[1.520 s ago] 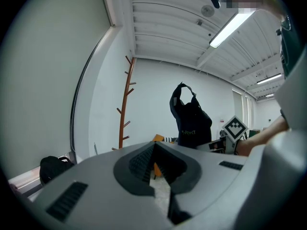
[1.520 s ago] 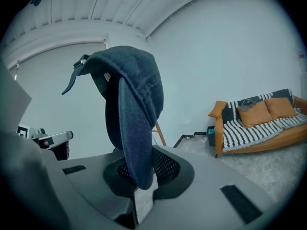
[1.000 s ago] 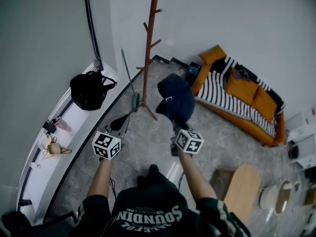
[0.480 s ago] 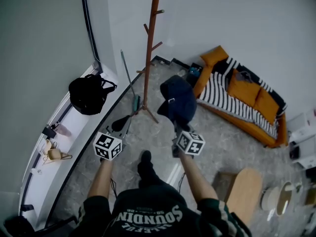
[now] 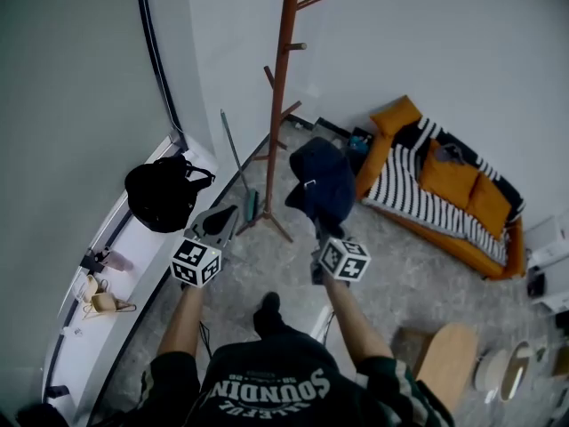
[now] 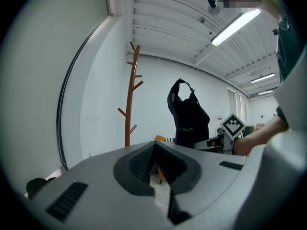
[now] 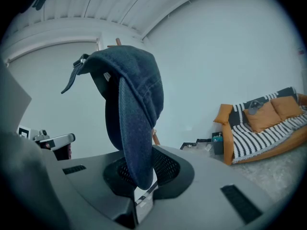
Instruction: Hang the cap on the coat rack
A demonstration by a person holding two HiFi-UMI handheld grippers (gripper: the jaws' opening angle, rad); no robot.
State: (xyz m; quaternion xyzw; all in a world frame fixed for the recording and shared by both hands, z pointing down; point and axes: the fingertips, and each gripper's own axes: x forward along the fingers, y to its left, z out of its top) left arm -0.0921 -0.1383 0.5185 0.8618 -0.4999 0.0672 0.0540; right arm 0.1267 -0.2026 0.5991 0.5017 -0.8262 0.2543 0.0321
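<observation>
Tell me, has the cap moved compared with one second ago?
Yes. The cap, held by the right gripper, has come closer to the coat rack in the head view.

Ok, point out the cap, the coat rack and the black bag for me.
cap [image 5: 322,185]: head view, on its dark crown.
coat rack [image 5: 281,105]: head view, on the upright wooden pole.
black bag [image 5: 160,197]: head view, on the bag's body.

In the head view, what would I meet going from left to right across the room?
black bag → coat rack → cap → orange sofa
</observation>
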